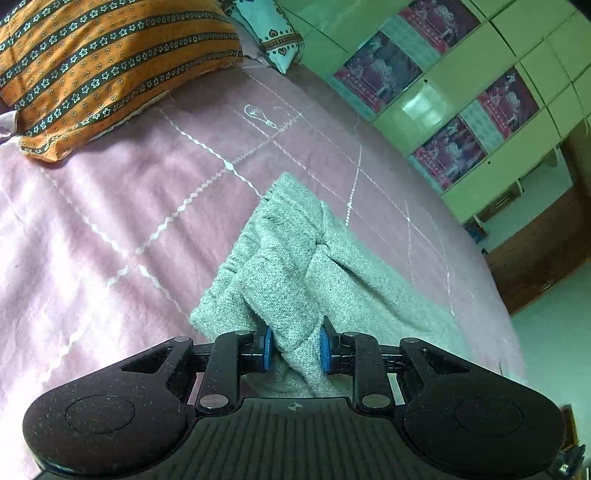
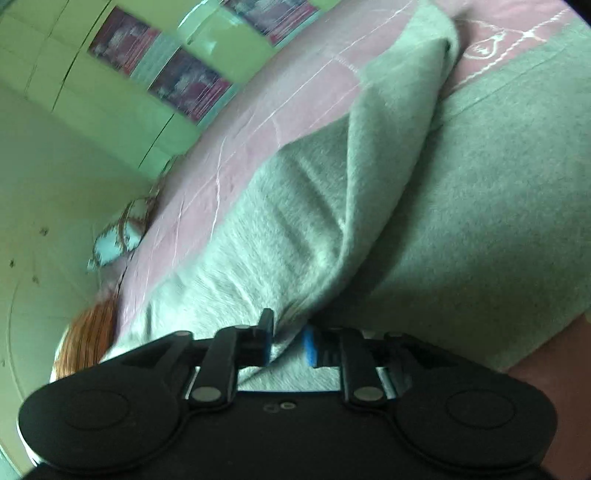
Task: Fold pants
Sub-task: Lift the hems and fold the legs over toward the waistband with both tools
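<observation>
Grey knit pants [image 1: 288, 251] lie bunched on a pink bedsheet [image 1: 110, 221]. My left gripper [image 1: 295, 349] is shut on a thick fold of the pants, with cloth pinched between its blue pads [image 1: 267, 349]. In the right wrist view the same grey pants [image 2: 461, 229] spread wide across the bed, and a raised fold runs from the far end down to my right gripper [image 2: 290, 345], which is shut on that fold. The right view is blurred.
An orange patterned pillow [image 1: 107, 66] and a teal pillow [image 1: 273, 29] lie at the far end of the bed. Green cupboards [image 1: 461, 110] with pictures stand beyond the bed's right side. A brown wooden cabinet [image 1: 535, 254] stands by the floor.
</observation>
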### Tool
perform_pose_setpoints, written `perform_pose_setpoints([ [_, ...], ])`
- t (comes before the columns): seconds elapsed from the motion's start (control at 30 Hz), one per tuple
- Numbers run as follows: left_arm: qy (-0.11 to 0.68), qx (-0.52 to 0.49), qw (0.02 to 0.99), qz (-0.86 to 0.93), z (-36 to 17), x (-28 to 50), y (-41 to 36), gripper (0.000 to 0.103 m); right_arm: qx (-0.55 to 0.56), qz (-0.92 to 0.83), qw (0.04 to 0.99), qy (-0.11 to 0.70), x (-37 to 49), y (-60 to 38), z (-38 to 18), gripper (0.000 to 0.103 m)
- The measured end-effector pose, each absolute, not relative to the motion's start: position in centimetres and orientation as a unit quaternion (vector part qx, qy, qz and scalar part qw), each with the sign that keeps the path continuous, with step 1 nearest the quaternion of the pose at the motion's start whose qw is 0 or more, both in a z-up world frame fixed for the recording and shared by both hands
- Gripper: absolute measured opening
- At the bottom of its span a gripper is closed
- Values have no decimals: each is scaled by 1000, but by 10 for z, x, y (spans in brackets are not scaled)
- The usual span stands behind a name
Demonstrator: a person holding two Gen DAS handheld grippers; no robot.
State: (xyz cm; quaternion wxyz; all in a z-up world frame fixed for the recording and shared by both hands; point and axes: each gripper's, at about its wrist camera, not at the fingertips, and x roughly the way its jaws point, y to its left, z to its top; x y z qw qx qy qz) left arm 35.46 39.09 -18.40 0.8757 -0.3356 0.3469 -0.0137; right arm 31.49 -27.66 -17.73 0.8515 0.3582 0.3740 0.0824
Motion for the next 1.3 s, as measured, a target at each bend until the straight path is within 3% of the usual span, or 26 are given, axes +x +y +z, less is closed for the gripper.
perform_pose_setpoints([
  [0.13,353,-331,875,-2,-182,368,382,25,342,63,852,391,326,-269,-177,11],
  [0.2,354,-332,874,-3,-174,372,381,24,330,54,852,402,337,-266,-173,0],
  [0.33,282,-362,886,-62,-158,356,395,22,344,82,870,344,319,-265,-136,0],
  [0.43,312,-321,893,-42,-165,357,394,23,342,98,880,316,301,-267,-125,0],
  [0.5,357,-281,891,-27,-181,364,388,23,320,93,869,367,303,-262,-149,0],
  [0.57,346,-299,889,-19,-182,365,386,23,310,76,853,412,308,-258,-173,0],
  [0.93,316,-260,912,-10,-157,360,386,23,299,99,873,371,303,-250,-149,0],
  [1.13,347,-266,899,13,-170,364,384,25,315,90,853,406,300,-259,-170,0],
  [1.23,352,-233,906,32,-154,358,373,33,325,88,853,398,296,-265,-162,9],
  [1.27,353,-222,907,51,-148,353,368,47,317,85,859,392,294,-265,-156,13],
  [1.3,352,-211,909,77,-143,344,365,67,310,81,865,387,292,-267,-152,14],
])
